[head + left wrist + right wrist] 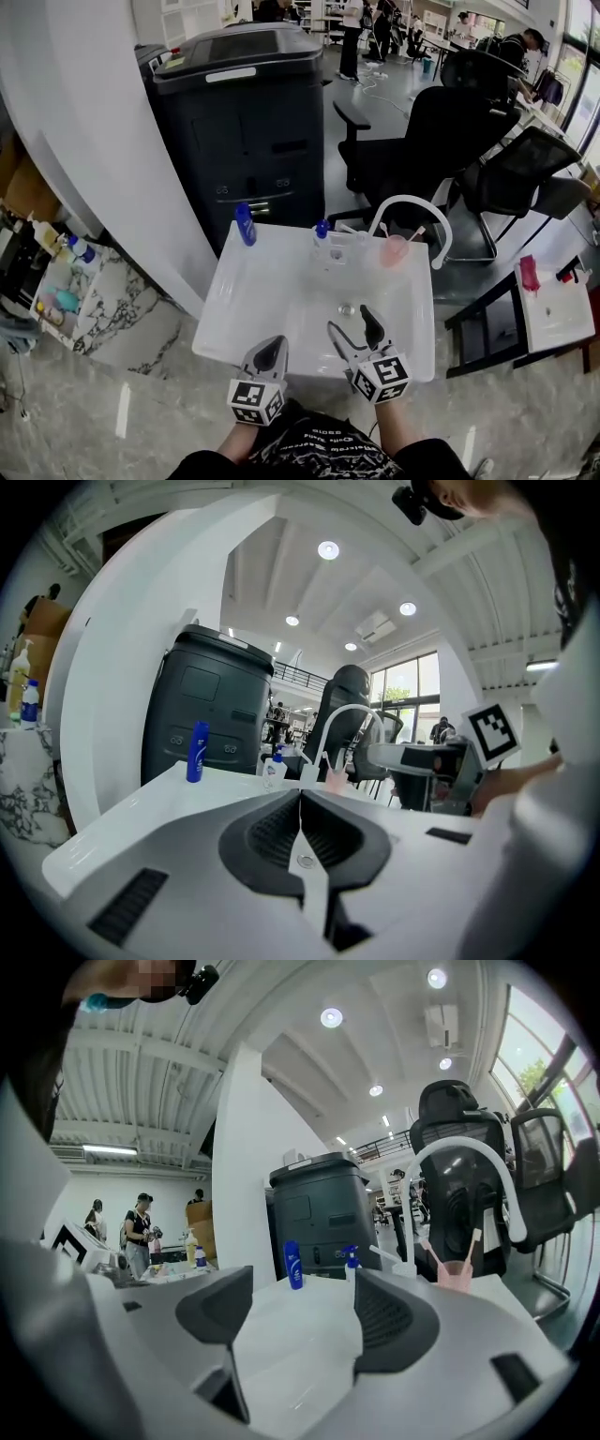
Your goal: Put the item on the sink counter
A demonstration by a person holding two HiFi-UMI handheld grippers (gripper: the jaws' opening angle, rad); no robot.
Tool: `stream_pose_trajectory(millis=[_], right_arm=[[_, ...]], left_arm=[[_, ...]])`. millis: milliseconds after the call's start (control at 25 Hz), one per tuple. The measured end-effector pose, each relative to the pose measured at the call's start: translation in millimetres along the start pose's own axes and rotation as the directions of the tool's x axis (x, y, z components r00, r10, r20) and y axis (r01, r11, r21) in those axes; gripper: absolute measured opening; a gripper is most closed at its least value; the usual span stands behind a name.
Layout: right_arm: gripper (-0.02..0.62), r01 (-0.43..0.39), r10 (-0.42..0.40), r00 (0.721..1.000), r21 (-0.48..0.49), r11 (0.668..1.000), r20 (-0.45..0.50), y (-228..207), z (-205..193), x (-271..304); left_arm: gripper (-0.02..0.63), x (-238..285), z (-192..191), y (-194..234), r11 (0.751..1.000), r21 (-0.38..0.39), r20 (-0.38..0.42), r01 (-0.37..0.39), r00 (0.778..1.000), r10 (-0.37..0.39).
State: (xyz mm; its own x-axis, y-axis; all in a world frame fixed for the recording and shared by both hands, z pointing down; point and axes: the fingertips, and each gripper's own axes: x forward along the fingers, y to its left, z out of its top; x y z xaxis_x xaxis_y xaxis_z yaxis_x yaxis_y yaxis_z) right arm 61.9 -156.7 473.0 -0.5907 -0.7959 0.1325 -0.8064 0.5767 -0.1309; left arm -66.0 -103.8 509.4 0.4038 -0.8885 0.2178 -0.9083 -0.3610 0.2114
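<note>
In the lower middle of the head view, both tools sit over the near edge of a white sink (232, 314). The left gripper (301, 795) is clenched: in its own view the two dark pads meet along a thin line with nothing caught between them. The right gripper (302, 1283) is released, its jaws standing wide apart over the bare white basin and holding nothing. In the head view it lies just right of the left gripper and points toward the drain (346, 308). A blue bottle (245, 225) stands upright on the sink counter at the back left corner, well apart from both tools. Further right along the back edge is a small spray bottle (322, 242) with a blue top, then a pink cup (395, 249) with toothbrushes leaning in it. A white faucet (412, 204) arches over the cup. Behind the sink, in the upper middle of the frame, stands a large dark bin (253, 122). Black office chairs (441, 141) fill the upper right. People stand far back in the room.
</note>
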Motion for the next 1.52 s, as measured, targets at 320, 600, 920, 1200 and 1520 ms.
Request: stream_pose_trajectory(millis=[320,600,920,1200,1520], right_arm=[[0.32,0.065,-0.061,0.996,0.059,0.996,-0.058,5.2,-47.9,-53.1],[0.181,0.086,-0.086,0.996,0.01,0.996,-0.032,7.6,-45.1,-71.6],[-0.002,0.07,-0.072,0.997,-0.085,0.994,-0.021,20.2,-38.3,-68.9],[-0.002,0.04,-0.046,0.998,-0.117,0.992,-0.044,28.1,-38.9,-59.6],[-0.002,0.045,-0.053,0.997,-0.129,0.991,-0.056,25.0,-39.4,-48.0]], left_arm=[[0.008,-9.4,-11.8,-31.1,0.999,0.0,0.001,0.033,0.999,-0.033],[0.008,-12.1,-16.2,-49.7,0.999,0.014,0.011,0.05,0.999,-0.05],[0.008,-15.4,-16.2,-49.0,0.999,0.031,0.016,0.041,0.999,-0.041],[0.008,-12.5,-15.6,-45.2,0.999,0.033,0.013,0.034,0.999,-0.035],[0.008,-3.7,-15.0,-35.5,0.999,0.034,0.002,0.027,1.0,-0.027]])
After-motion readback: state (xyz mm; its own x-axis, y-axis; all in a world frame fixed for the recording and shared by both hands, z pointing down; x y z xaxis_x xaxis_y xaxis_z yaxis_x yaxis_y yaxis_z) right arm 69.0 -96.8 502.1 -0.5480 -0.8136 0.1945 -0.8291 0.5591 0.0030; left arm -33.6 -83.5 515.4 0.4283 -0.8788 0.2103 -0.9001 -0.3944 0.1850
